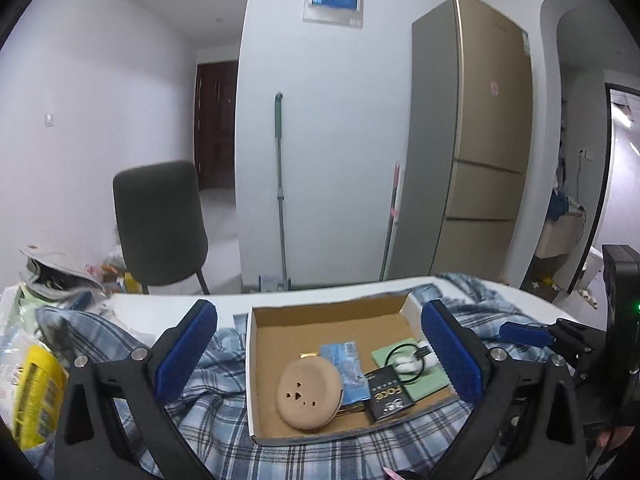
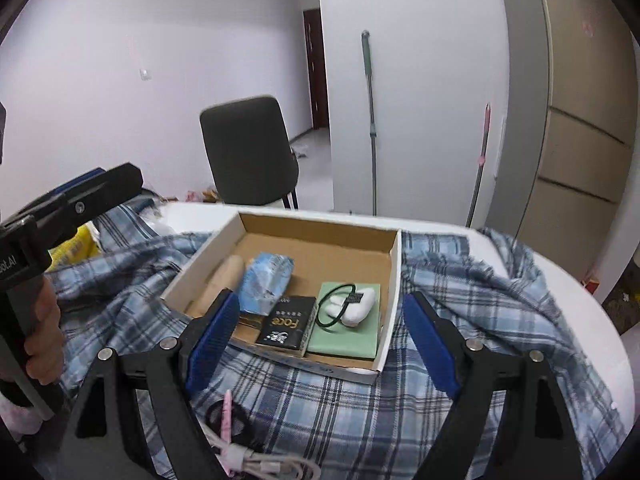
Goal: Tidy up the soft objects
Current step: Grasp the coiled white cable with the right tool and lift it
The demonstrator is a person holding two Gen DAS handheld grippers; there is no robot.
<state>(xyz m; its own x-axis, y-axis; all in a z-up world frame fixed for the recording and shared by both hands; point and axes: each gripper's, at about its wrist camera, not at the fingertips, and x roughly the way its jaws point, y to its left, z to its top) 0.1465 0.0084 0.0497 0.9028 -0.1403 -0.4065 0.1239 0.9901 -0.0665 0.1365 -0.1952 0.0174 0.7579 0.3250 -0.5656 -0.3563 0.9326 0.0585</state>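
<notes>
Both grippers, left (image 1: 318,354) and right (image 2: 320,340), hover with jaws apart and empty above the shallow cardboard box (image 2: 316,226) on blue plaid cloth (image 2: 400,408).

Your box (image 2: 394,268) is raw brown cardboard inside, white outside, sitting on soft plaid cloth (image 2: 460,280). That black packet (image 2: 286,326) looks glossy, the tan pouch (image 1: 310,394) matt.

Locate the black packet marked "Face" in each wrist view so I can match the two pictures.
Left wrist: the black packet lies in the cardboard box, right of centre, by the near wall.
Right wrist: the black packet lies low in the middle of the picture.
Shared landmark: the green pad touching the packet's right side.
</notes>
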